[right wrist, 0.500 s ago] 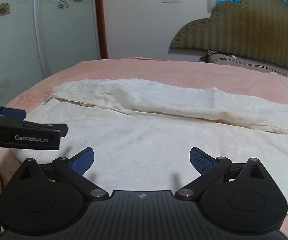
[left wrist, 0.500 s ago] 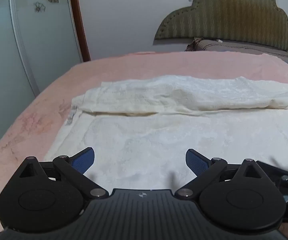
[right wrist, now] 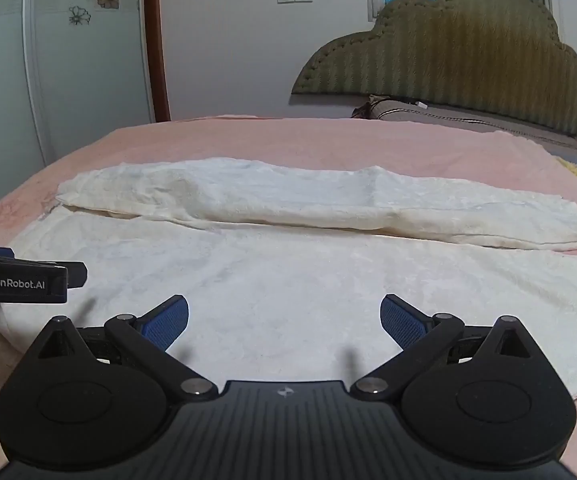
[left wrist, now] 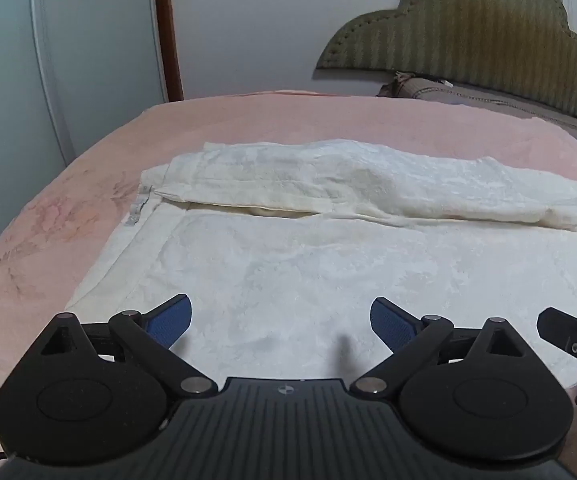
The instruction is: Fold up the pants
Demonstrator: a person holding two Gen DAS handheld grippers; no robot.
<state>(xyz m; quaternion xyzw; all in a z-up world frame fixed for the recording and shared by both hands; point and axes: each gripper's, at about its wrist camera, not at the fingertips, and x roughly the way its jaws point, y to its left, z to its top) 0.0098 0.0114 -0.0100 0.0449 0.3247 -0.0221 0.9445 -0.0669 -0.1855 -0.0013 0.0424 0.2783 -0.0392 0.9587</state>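
Cream-white pants (left wrist: pixel 328 256) (right wrist: pixel 308 264) lie flat on a pink bed, waistband to the left and legs running right. The far leg is a raised, folded-over band (left wrist: pixel 328 184) (right wrist: pixel 288 196). My left gripper (left wrist: pixel 280 320) hovers open above the near part by the waist, nothing between its blue pads. My right gripper (right wrist: pixel 284 320) hovers open over the near leg, also with nothing in it. Each gripper shows at the edge of the other's view: the left one in the right wrist view (right wrist: pixel 24 280), the right one in the left wrist view (left wrist: pixel 572 340).
The pink bedspread (left wrist: pixel 48 240) (right wrist: pixel 328 140) falls off at its left edge. An olive padded headboard (left wrist: pixel 468 32) and a brown pillow (right wrist: pixel 428 114) stand at the far right. A glass sliding door with flower decals (right wrist: pixel 68 40) lies to the left.
Both grippers have pulled back and up a little, so more of the bed and pants shows. The pants have not moved.
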